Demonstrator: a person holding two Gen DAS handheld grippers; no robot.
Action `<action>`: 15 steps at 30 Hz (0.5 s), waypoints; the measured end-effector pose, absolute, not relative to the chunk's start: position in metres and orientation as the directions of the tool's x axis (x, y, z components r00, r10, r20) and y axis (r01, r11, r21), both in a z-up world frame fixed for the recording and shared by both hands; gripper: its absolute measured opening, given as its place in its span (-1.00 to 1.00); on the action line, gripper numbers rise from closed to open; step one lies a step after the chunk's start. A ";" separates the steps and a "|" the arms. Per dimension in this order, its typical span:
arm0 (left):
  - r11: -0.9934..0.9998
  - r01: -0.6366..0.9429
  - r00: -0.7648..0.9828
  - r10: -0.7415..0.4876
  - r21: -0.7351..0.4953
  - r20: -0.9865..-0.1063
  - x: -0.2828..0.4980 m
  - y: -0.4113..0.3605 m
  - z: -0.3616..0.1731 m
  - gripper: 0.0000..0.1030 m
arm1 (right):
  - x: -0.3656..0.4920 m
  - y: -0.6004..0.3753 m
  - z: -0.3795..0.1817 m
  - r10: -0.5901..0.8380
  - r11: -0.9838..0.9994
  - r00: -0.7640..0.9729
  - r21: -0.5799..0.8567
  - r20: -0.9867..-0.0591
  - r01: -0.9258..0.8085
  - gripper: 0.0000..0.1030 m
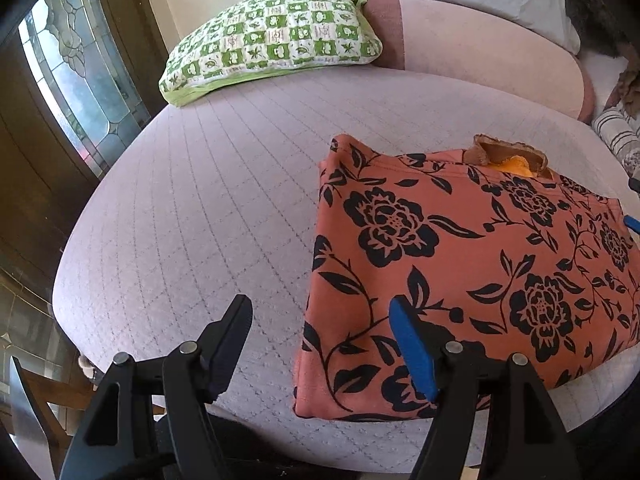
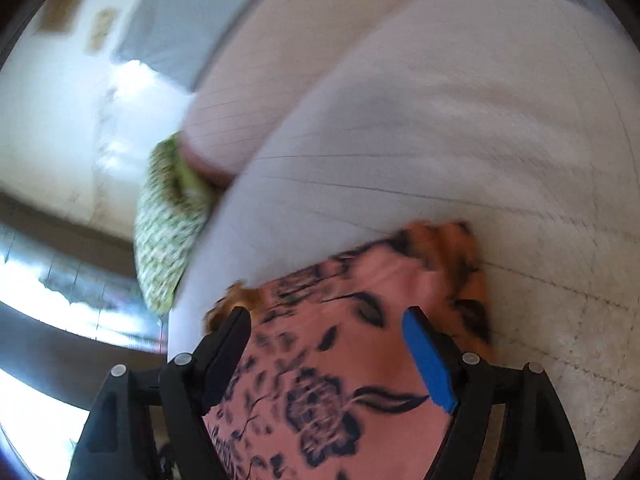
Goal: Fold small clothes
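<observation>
A salmon-orange garment with black flower print [image 1: 460,272] lies folded into a rectangle on the pale quilted bed [image 1: 200,220]. A brown-and-orange collar [image 1: 508,156] sticks out at its far edge. My left gripper [image 1: 322,312] is open and empty, hovering over the garment's near left corner; its blue pad [image 1: 412,344] is above the cloth. In the blurred right wrist view my right gripper [image 2: 326,322] is open above the same garment [image 2: 328,392], near its collar end [image 2: 448,240]. The right gripper's blue tips [image 1: 634,222] show at the left wrist view's right edge.
A green-and-white checked pillow [image 1: 272,36] lies at the far left of the bed, also in the right wrist view [image 2: 168,232]. A pink bolster [image 1: 480,48] runs along the back. Striped cloth [image 1: 616,132] lies far right. A glass door [image 1: 76,76] stands left of the bed.
</observation>
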State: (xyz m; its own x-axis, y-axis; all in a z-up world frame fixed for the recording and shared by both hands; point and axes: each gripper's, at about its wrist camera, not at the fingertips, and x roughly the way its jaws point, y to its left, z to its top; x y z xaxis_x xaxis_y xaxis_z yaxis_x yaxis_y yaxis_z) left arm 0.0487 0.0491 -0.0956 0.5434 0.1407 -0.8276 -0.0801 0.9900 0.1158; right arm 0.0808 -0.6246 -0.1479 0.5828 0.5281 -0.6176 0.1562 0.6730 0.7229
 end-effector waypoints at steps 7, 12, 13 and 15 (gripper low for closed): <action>0.991 -0.077 0.556 0.132 0.107 -0.821 0.037 0.048 -0.089 0.39 | 0.064 -0.627 -0.142 0.472 0.717 0.573 0.670 -0.671 0.194 0.60; 0.995 -0.083 0.569 0.087 0.048 -0.818 0.035 0.043 -0.085 0.40 | -0.009 -0.607 -0.105 0.513 0.714 0.606 0.694 -0.608 0.093 0.61; 0.997 -0.067 0.571 0.074 0.043 -0.818 0.036 0.037 -0.086 0.40 | -0.025 -0.604 -0.102 0.523 0.711 0.604 0.699 -0.602 0.081 0.61; 0.998 -0.036 0.568 0.058 0.046 -0.821 0.037 0.026 -0.087 0.40 | -0.051 -0.597 -0.105 0.539 0.704 0.589 0.706 -0.603 0.079 0.61</action>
